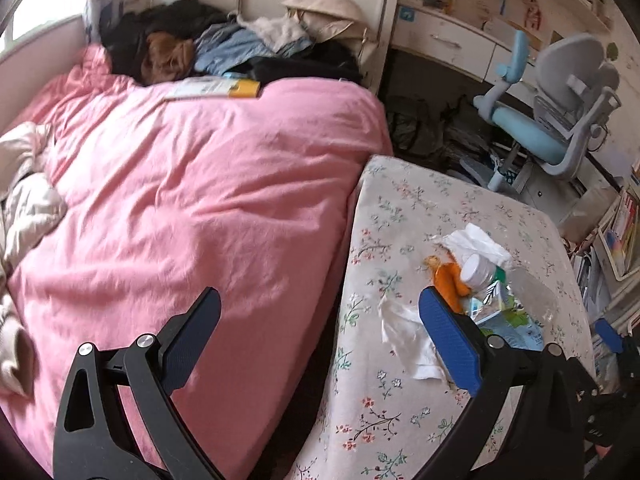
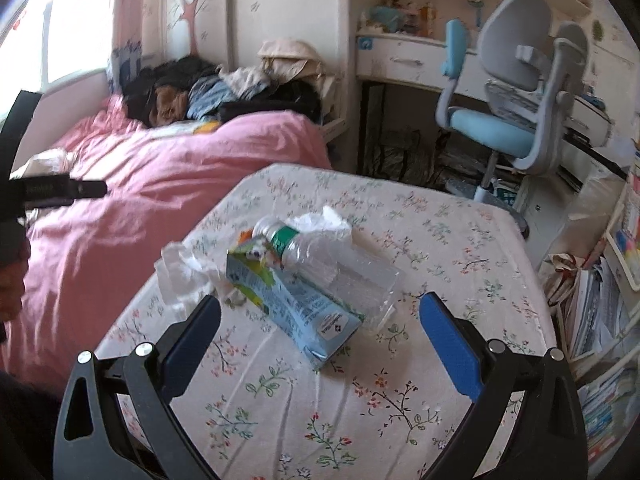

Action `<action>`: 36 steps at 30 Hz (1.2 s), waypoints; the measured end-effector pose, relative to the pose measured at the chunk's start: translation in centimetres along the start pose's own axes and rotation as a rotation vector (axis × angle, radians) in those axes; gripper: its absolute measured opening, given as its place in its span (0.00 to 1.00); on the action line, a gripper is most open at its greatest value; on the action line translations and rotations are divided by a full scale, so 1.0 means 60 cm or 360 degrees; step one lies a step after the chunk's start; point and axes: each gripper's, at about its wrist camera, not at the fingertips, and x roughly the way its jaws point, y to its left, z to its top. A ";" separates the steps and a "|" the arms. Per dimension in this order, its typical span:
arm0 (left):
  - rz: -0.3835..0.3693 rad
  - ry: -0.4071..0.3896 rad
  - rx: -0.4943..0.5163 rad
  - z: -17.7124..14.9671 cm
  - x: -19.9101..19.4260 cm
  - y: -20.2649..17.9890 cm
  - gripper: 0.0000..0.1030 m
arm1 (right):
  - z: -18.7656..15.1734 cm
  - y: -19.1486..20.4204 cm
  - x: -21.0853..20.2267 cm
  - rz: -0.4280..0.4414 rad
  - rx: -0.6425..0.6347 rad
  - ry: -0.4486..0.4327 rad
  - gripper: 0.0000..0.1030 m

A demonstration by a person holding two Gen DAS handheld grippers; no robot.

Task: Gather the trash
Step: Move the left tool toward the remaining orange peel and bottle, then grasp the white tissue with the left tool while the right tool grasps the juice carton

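**Trash heaped mid-desk, both grippers spread wide**

A small heap of trash is seen near the middle of the desk [image 2: 460, 240], which is draped in a cream cloth printed with small flower sprigs. A crushed clear plastic bottle [image 2: 320, 256], ribbed and with a green label band below its white cap, is laid across a pale blue drink carton [image 2: 296, 304]; the carton's printing is too small to be read. A crumpled white tissue [image 2: 324, 220] is tucked behind the bottle, and a second wad of tissue [image 2: 180, 268] is found toward the desk's left edge. An orange peel-like scrap [image 1: 450, 284] beside the bottle cap is shown only in the left wrist view.

The right gripper [image 2: 320, 340] is held released, its blue-padded fingers set wide to either side of the carton without touching it. The left gripper [image 1: 320, 336] is likewise released and empty, spanning the desk's left edge and the rumpled pink quilt [image 1: 200, 200] on the bed. A blue-seated grey chair [image 2: 512, 120] is seen beyond the far edge.
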 end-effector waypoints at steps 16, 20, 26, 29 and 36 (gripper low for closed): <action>-0.0042 0.0300 0.0192 -0.028 0.117 -0.096 0.93 | 0.022 0.039 0.117 0.0054 -0.0293 0.0160 0.85; -0.0126 0.0411 0.0012 -0.029 0.153 -0.087 0.93 | 0.022 0.050 0.111 0.0074 -0.0384 0.0170 0.73; -0.0147 0.0458 -0.0007 -0.035 0.187 -0.119 0.91 | 0.013 0.067 0.118 0.0158 -0.0512 0.0236 0.55; -0.0152 0.0476 0.0083 -0.044 0.201 -0.146 0.73 | 0.010 0.067 0.128 0.0138 -0.0544 0.0277 0.41; -0.0259 0.0416 0.0045 -0.040 0.185 -0.142 0.11 | 0.022 0.019 0.116 0.0266 -0.0243 0.0310 0.26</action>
